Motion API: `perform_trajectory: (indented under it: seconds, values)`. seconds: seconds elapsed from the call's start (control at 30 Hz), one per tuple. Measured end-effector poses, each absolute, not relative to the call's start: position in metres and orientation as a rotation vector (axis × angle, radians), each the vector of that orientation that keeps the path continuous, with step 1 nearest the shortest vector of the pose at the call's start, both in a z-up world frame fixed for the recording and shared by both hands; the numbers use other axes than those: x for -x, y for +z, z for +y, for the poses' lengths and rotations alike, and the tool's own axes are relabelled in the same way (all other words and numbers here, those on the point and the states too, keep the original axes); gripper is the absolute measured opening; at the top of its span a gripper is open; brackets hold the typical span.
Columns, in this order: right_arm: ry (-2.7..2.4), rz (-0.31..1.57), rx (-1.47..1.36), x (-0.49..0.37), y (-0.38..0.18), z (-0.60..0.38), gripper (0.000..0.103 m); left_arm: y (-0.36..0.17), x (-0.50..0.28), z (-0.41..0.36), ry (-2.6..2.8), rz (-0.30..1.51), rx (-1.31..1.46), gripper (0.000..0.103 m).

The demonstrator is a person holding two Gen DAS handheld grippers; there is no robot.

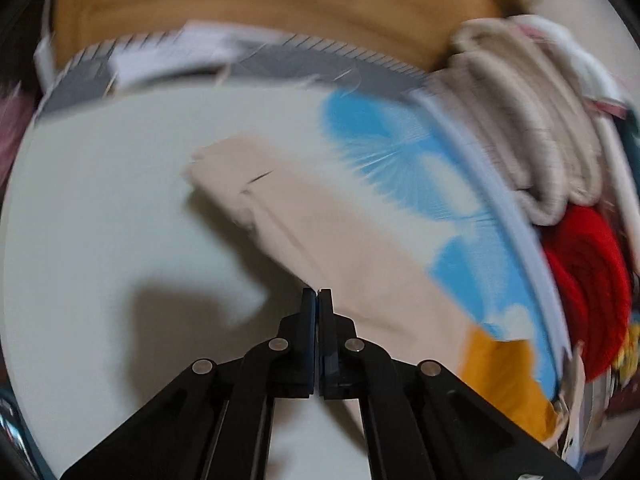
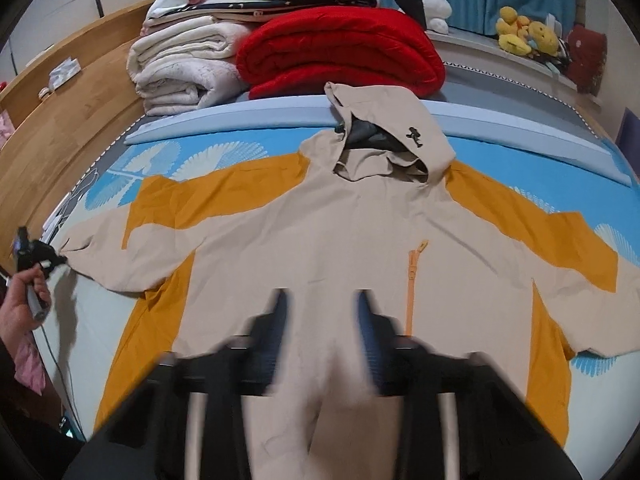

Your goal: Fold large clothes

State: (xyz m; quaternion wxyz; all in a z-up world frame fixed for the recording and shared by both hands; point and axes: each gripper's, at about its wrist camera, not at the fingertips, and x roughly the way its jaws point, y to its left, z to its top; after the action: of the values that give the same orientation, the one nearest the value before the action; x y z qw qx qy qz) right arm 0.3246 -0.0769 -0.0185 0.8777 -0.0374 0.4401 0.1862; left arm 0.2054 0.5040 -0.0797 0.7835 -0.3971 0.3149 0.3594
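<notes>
The left claw [image 1: 318, 292] is shut tight at the sleeve [image 1: 280, 208] edge, maybe pinching it, and the right claw [image 2: 322, 300] gapes over the thin, smooth tan-and-orange jacket [image 2: 320, 220] lying flat on the blue bed [image 2: 520, 152], so slippery cloth could slide out and bunch up.

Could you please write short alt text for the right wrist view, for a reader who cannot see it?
A beige and orange hooded jacket lies spread flat, sleeves out, on a blue patterned bed cover, with the blurred right gripper over its lower middle, jaws apart. At far left the left gripper is at a sleeve cuff. Folded white blankets and a red blanket sit behind.
</notes>
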Motion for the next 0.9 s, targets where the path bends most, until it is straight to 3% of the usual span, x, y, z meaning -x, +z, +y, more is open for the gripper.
perform_trajectory:
  seconds: [0.2, 0.37, 0.5, 0.63, 0.7, 0.73, 0.9]
  values:
    - [0.345, 0.908, 0.048, -0.319, -0.005, -0.091, 0.010, 0.012, -0.250, 0.396, 0.519, 0.580, 0.698, 0.000]
    - [0.320, 0.934, -0.009, -0.312, 0.001, -0.110, 0.012, 0.063, -0.291, 0.244, 0.196, 0.575, 0.536, 0.000]
    - [0.289, 0.952, -0.063, -0.307, 0.000, -0.126, 0.013, 0.065, -0.308, 0.129, -0.035, 0.643, 0.447, 0.000]
    - [0.247, 0.931, -0.101, -0.299, 0.001, -0.138, 0.013, 0.037, -0.324, 0.034, -0.252, 0.834, 0.417, 0.000]
    - [0.230, 0.920, -0.103, -0.297, 0.001, -0.141, 0.013, 0.016, -0.333, 0.010, -0.301, 0.975, 0.398, 0.011]
    - [0.221, 0.917, -0.104, -0.295, -0.001, -0.143, 0.013, 0.011, -0.334, 0.006, -0.299, 1.011, 0.394, 0.011]
    - [0.231, 0.950, -0.140, -0.298, -0.017, -0.147, 0.013, 0.030, -0.325, 0.038, -0.198, 0.948, 0.425, 0.014]
